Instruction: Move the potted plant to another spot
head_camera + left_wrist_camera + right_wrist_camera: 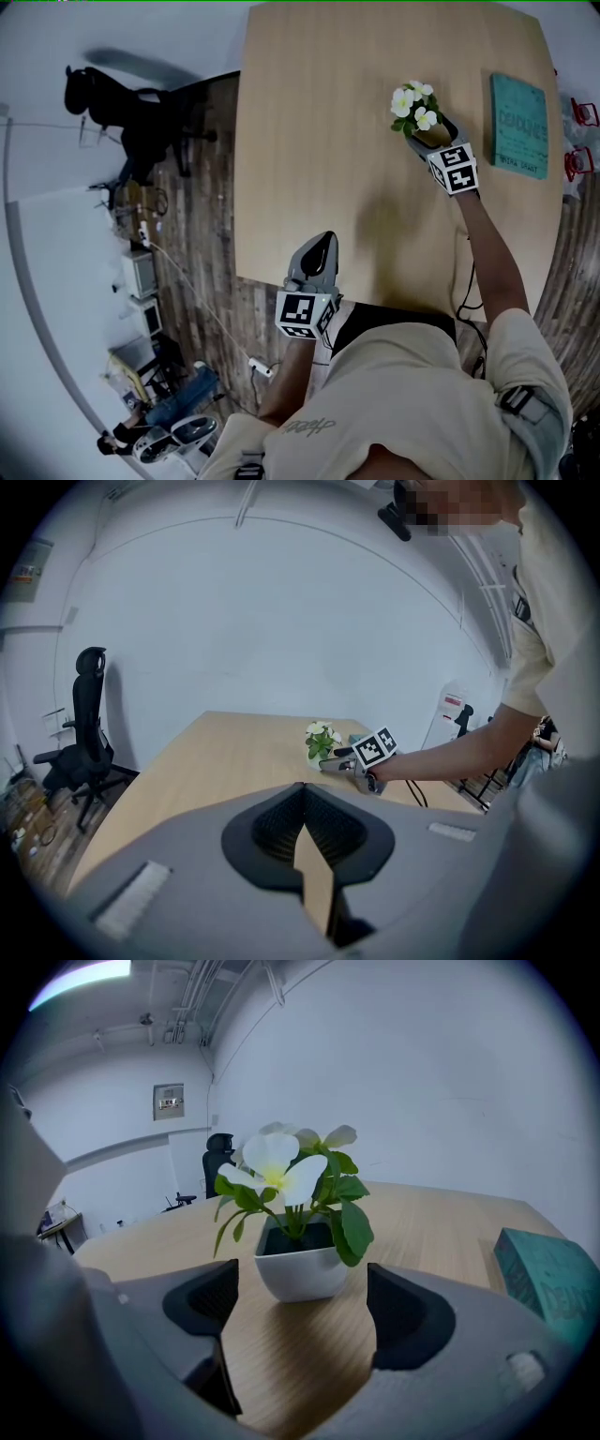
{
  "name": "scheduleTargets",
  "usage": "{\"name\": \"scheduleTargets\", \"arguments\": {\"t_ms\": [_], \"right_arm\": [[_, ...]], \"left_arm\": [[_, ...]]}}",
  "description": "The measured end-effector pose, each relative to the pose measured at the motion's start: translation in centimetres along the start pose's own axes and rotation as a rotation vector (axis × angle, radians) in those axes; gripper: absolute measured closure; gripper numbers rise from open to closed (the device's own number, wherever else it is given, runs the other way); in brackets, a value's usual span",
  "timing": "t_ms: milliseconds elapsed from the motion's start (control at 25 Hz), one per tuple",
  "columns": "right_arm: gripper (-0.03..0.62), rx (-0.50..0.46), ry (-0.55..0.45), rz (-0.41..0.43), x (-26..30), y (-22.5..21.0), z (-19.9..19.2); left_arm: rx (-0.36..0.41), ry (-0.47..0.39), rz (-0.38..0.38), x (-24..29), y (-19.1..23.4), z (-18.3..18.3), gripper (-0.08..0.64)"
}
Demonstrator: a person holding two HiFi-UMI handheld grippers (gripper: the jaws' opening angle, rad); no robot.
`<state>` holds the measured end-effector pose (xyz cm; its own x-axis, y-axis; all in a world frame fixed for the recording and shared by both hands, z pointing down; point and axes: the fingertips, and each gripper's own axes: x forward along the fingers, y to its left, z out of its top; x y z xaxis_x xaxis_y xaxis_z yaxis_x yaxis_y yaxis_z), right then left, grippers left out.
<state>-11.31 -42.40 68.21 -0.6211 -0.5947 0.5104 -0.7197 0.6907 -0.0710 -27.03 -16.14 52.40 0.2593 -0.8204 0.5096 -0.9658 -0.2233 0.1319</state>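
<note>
Right gripper (429, 134) is out over the far right part of the desk (319, 141), jaws spread wide. The potted plant (298, 1265) stands upright on the wood just ahead of them. From the right gripper view, the white pot sits in line with the gap, but the pads (405, 1314) are not yet alongside its wall. Nothing is gripped so far.

Left gripper (302, 794) hangs at the near edge of the desk, jaws together and empty, well apart from the action.

So the step in hand looks like the approach and grasp. To do it well, slide the gripper forward low along the desk until the pot wall sits squarely between the pads. Keep it under the drooping leaves, so the jaws take the pot and not the foliage. The pot tapers toward its base, so a grip nearer the rim should hold better.

Close gently and evenly, because an off-centre squeeze could tip it. Then lift straight up and keep the pot level.

A teal book (518, 125) lies to the right, near the plant. The open stretch of desk to the left looks like the easier landing spot.
</note>
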Motion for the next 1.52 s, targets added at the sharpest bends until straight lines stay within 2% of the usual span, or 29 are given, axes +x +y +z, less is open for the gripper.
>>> {"name": "scheduleTargets", "arguments": {"t_ms": [520,1040,1280,1440,1520], "right_arm": [[0.158,-0.051,-0.002,0.022,3.1,0.0,1.7],[0.163,-0.083,0.022,0.016,3.8,0.5,1.0],[0.192,-0.070,0.039,0.014,3.8,0.3,0.9],[0.246,-0.072,0.034,0.002,3.7,0.1,1.1],[0.250,-0.069,0.034,0.007,3.8,0.2,1.1]], "left_arm": [[-0.034,0.029,0.050,0.2,1.1,-1.0,0.545],[-0.041,0.035,0.050,1.3,0.7,-0.8,0.545],[-0.038,0.031,0.044,1.5,0.1,-0.5,0.545],[-0.036,0.034,0.044,1.4,0.1,-0.6,0.545],[-0.037,0.036,0.044,1.2,0.2,-0.7,0.545]]}}
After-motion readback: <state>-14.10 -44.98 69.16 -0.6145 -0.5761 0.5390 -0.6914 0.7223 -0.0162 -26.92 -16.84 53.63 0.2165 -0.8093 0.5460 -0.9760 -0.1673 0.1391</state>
